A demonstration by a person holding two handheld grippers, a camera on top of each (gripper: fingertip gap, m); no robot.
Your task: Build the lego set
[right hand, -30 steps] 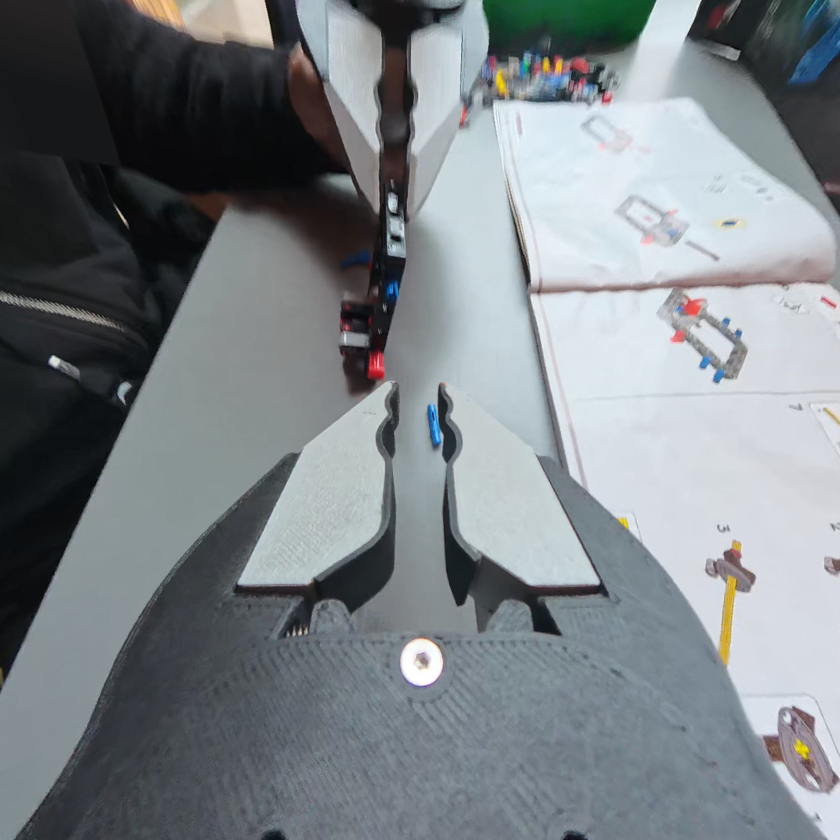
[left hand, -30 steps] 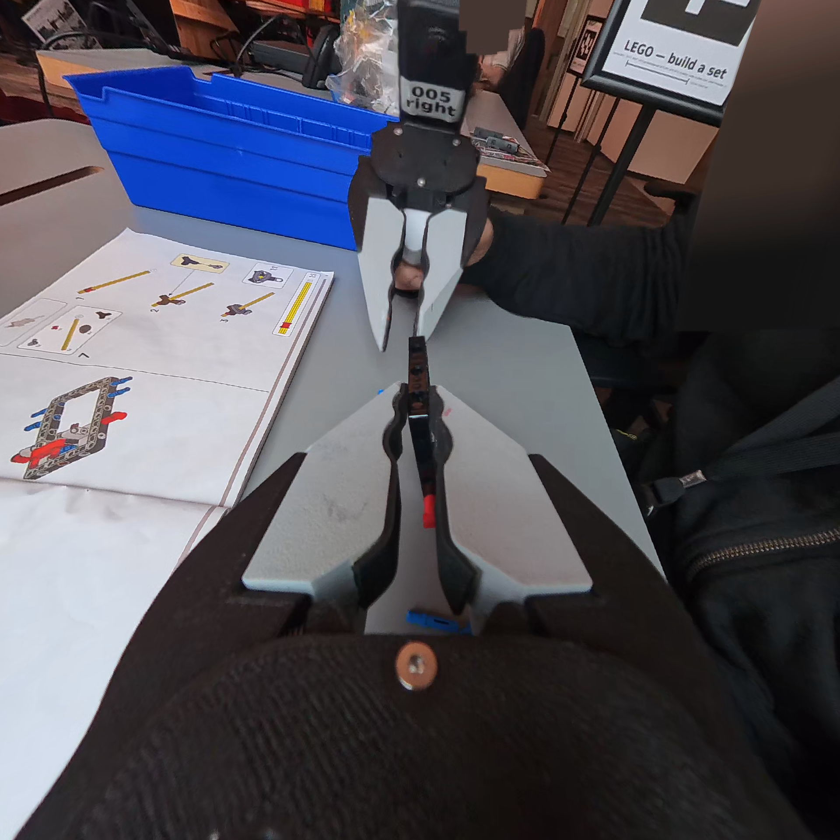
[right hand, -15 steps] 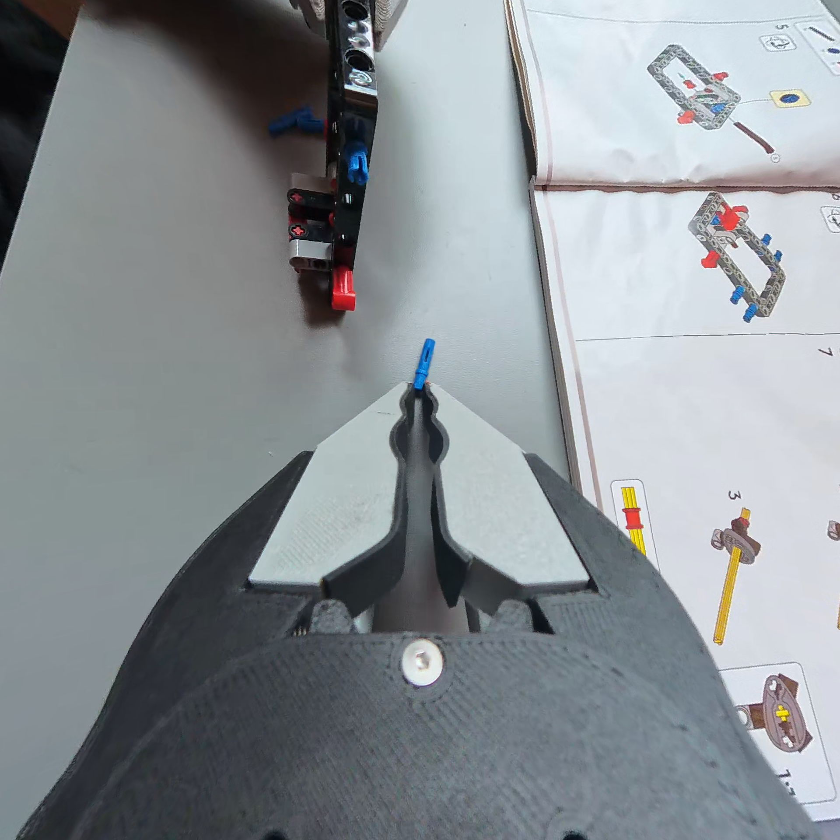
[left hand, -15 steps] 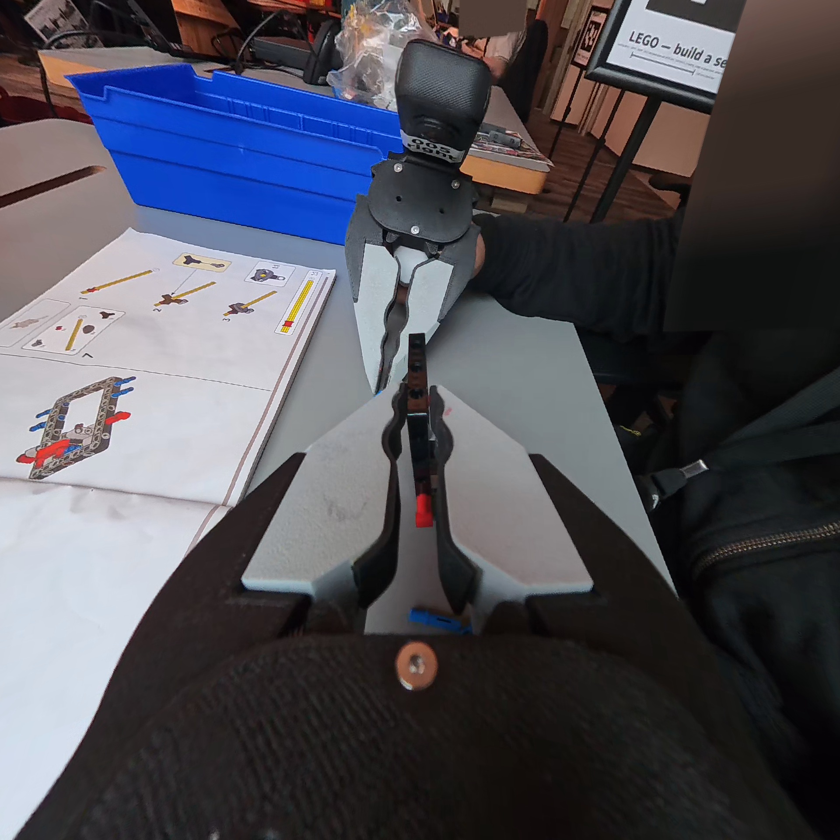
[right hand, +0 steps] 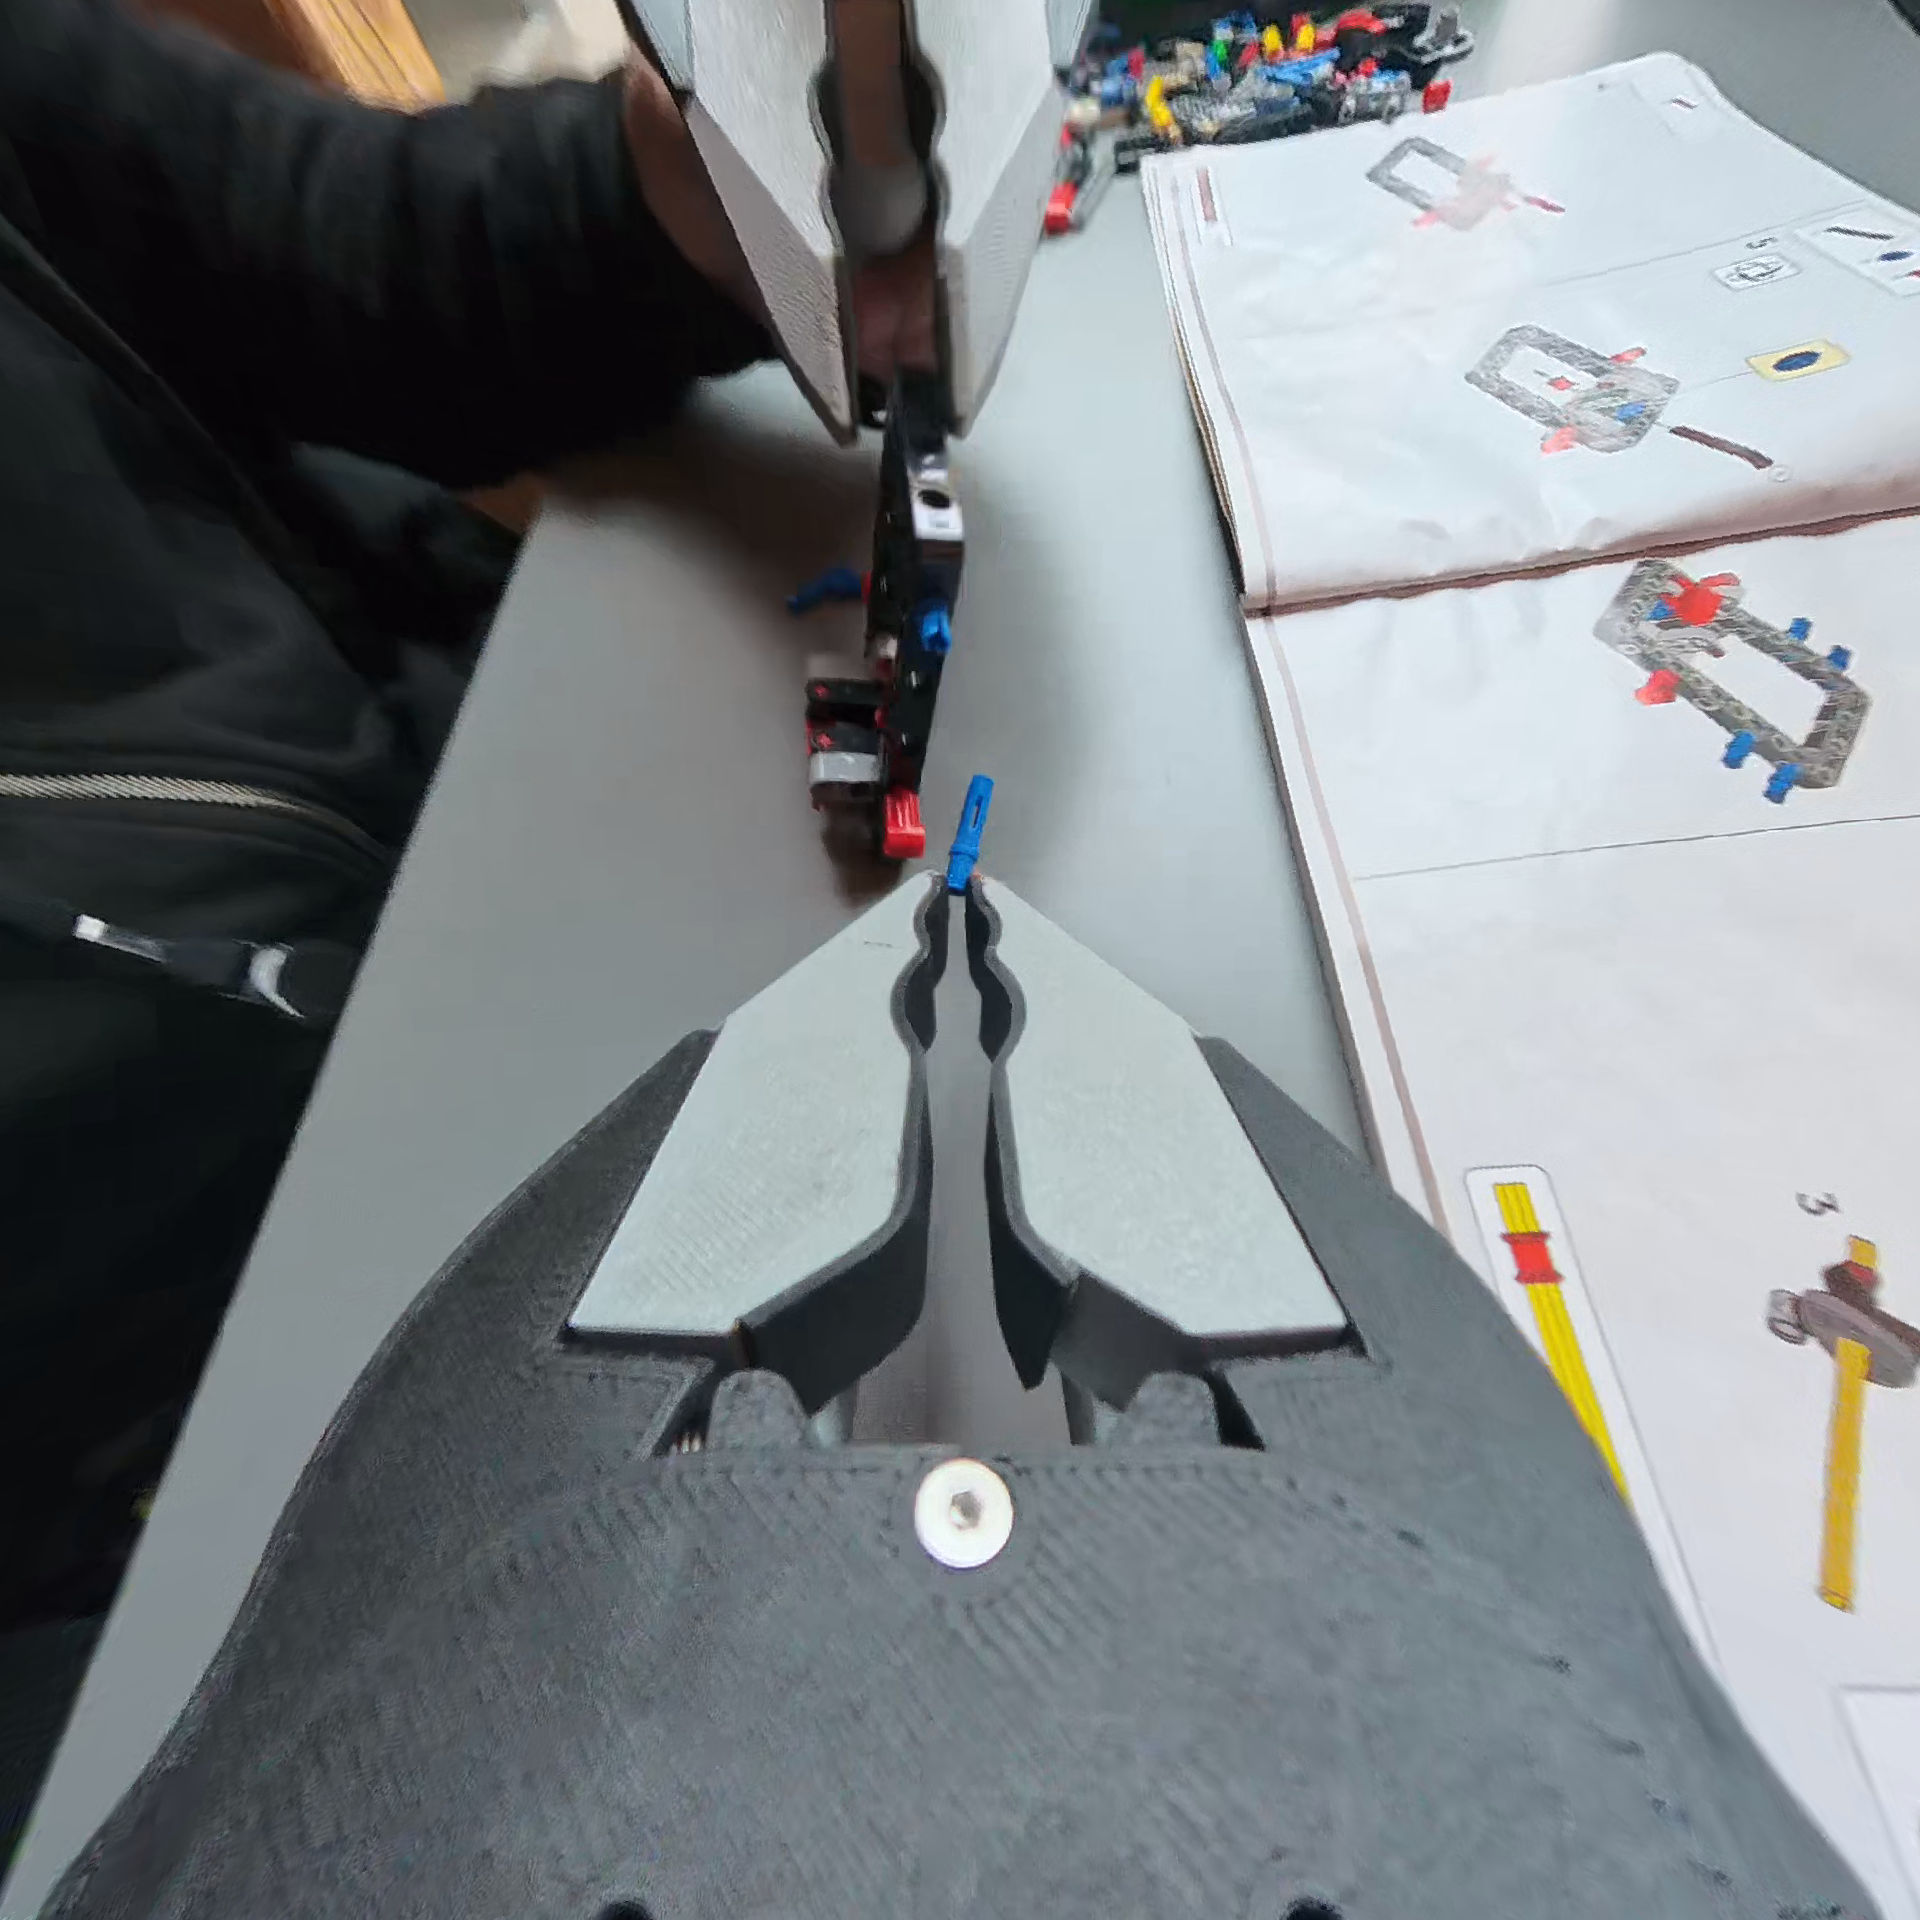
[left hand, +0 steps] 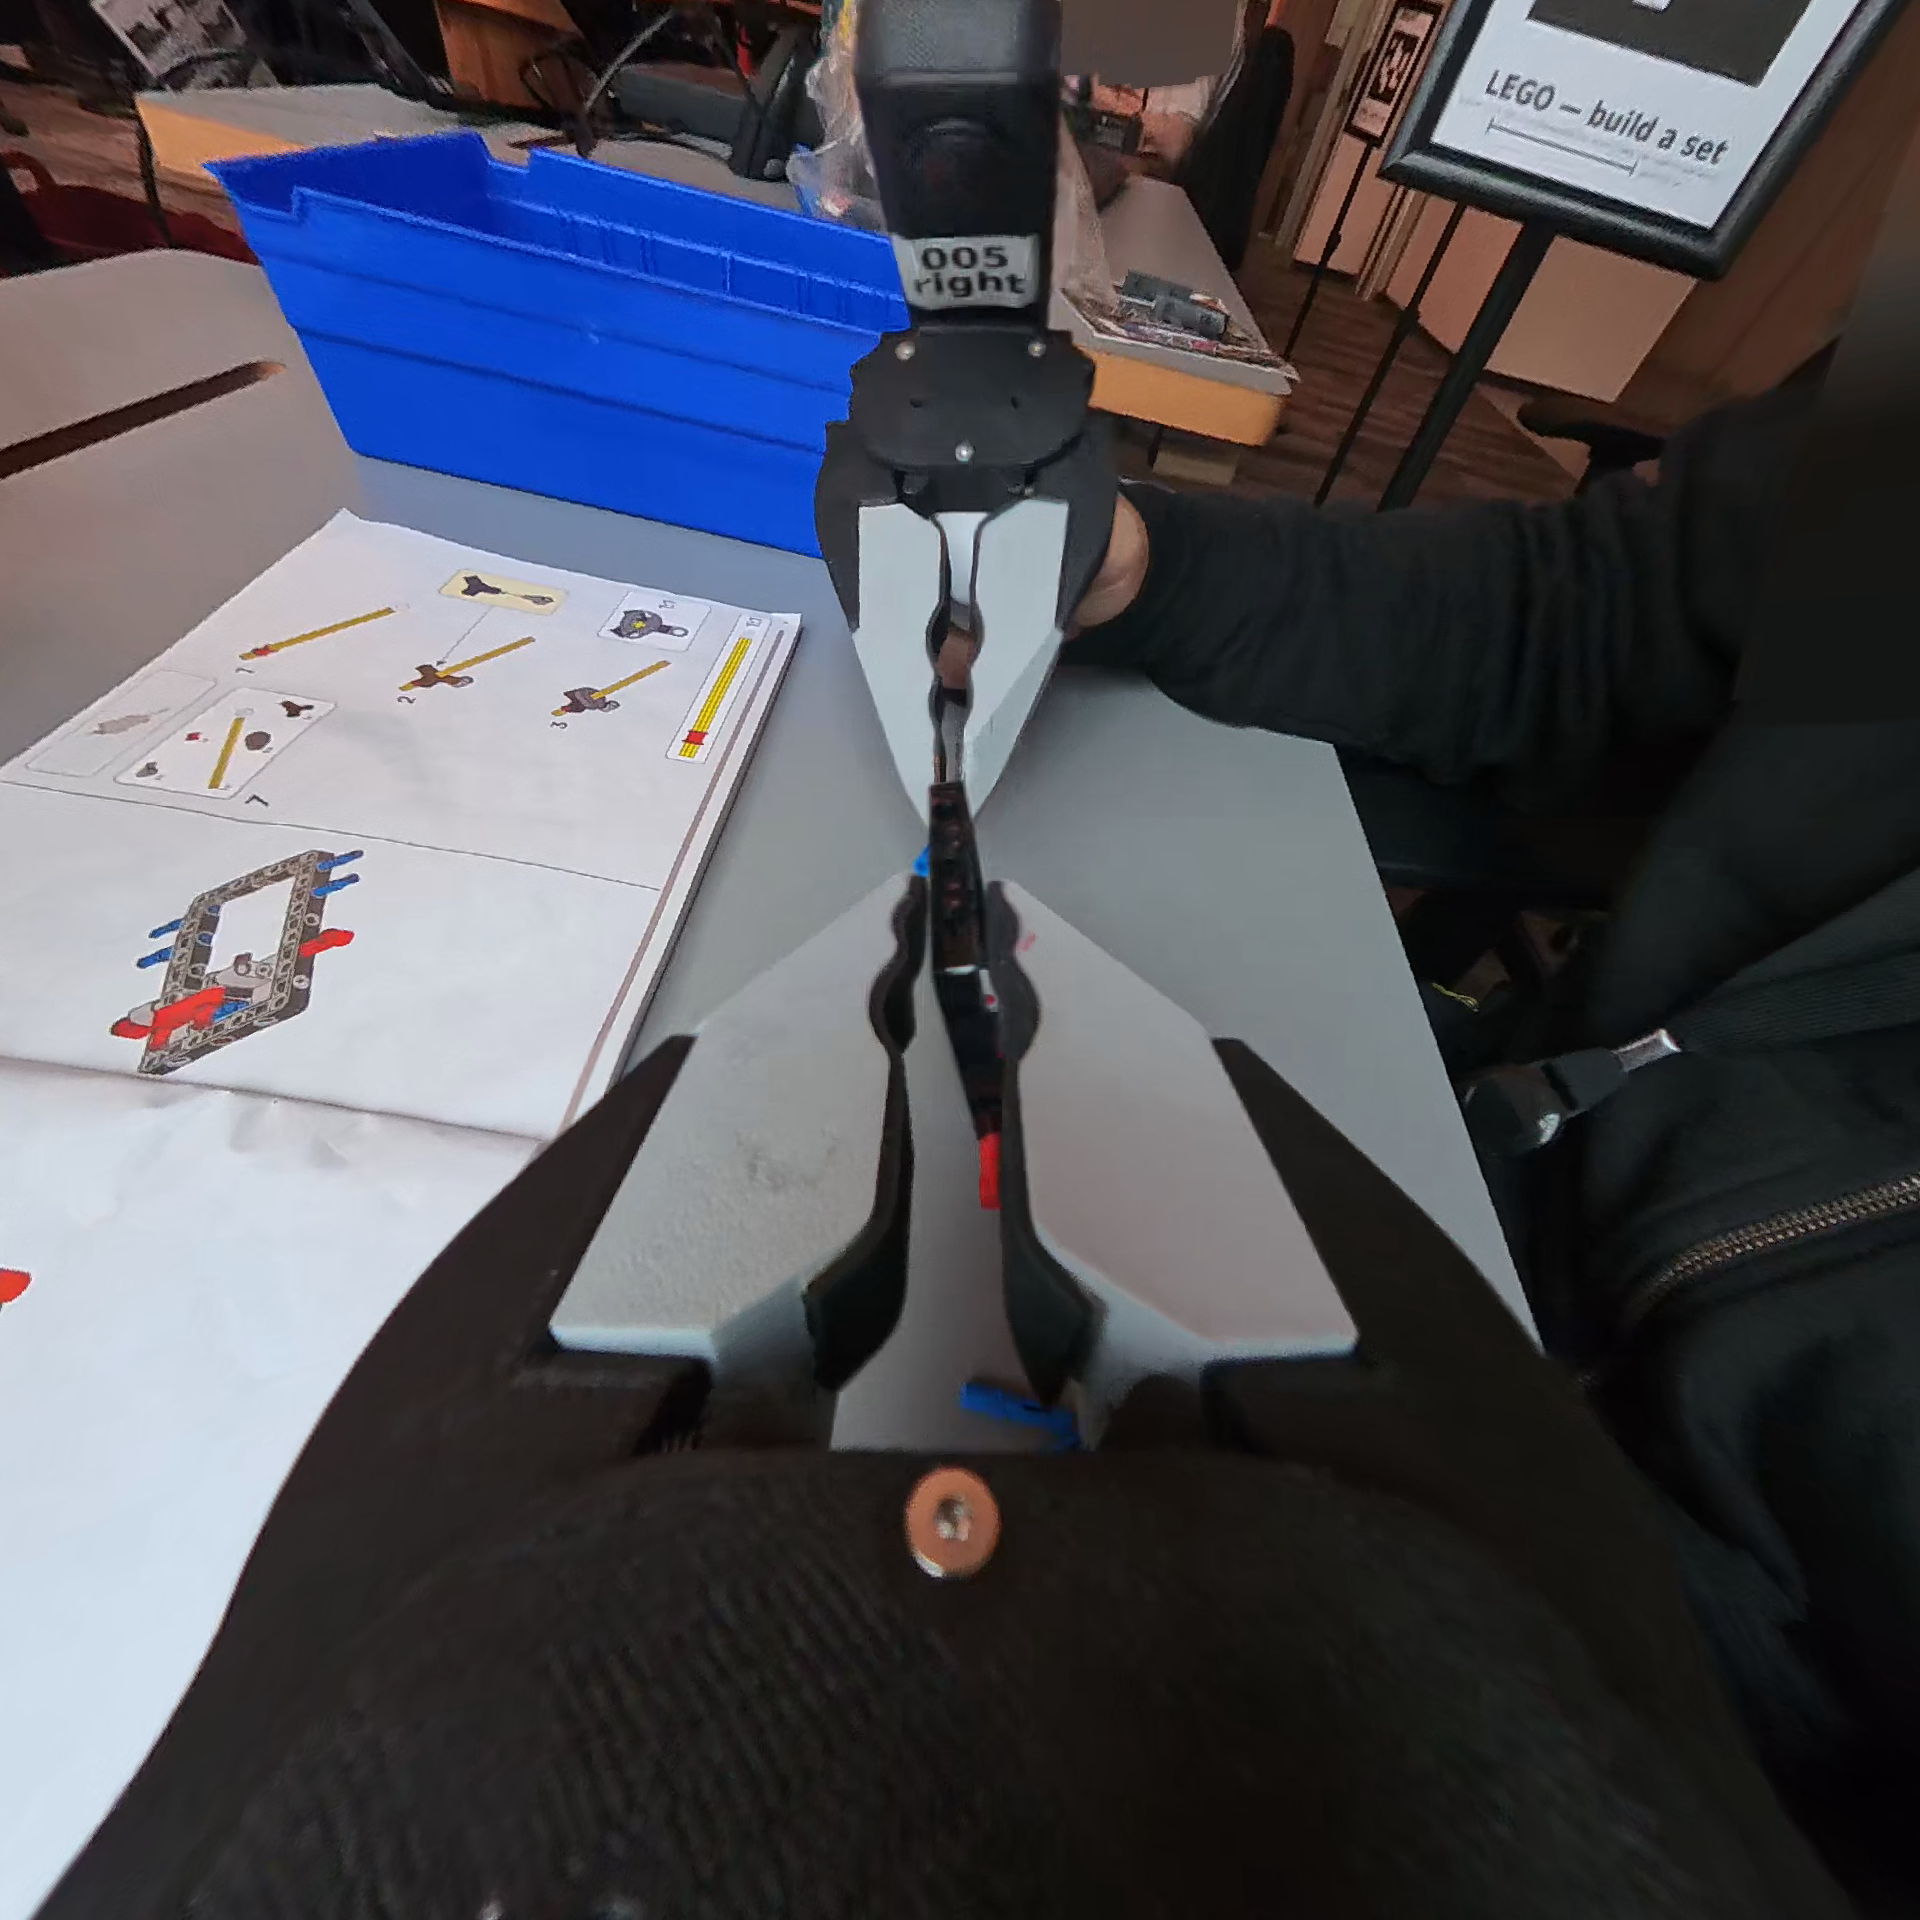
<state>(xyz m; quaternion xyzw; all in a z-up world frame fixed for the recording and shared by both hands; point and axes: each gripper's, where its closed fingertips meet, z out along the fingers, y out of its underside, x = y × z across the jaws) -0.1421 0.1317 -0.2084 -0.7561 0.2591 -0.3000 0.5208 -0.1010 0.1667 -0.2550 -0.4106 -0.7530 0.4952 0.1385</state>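
Note:
My left gripper (left hand: 956, 888) is shut on a black lego frame (left hand: 961, 997), held edge-on, with a red pin at its near end. In the right wrist view the frame (right hand: 909, 644) hangs just above the grey table, carrying red, grey and blue parts, with the left gripper (right hand: 899, 410) clamped on its far end. My right gripper (right hand: 958, 883) is shut on a small blue pin (right hand: 968, 826) that sticks out forward, its tip just right of the frame's red end. The right gripper (left hand: 951, 774) faces the left one, tip to tip.
An open instruction booklet (left hand: 364, 831) lies beside the frame; it also shows in the right wrist view (right hand: 1558, 727). A blue bin (left hand: 571, 312) stands behind it. Loose blue pins (right hand: 826, 592) (left hand: 1013, 1408) lie on the table. A pile of pieces (right hand: 1247, 62) lies far off. The table edge (left hand: 1434, 1039) borders a person's dark jacket. There is about 8 centimeters between the tips of the two grippers.
My right gripper closed on the blue pin that lay on the table, lifted it and brought it up to the frame's red end. My left gripper kept holding the frame.

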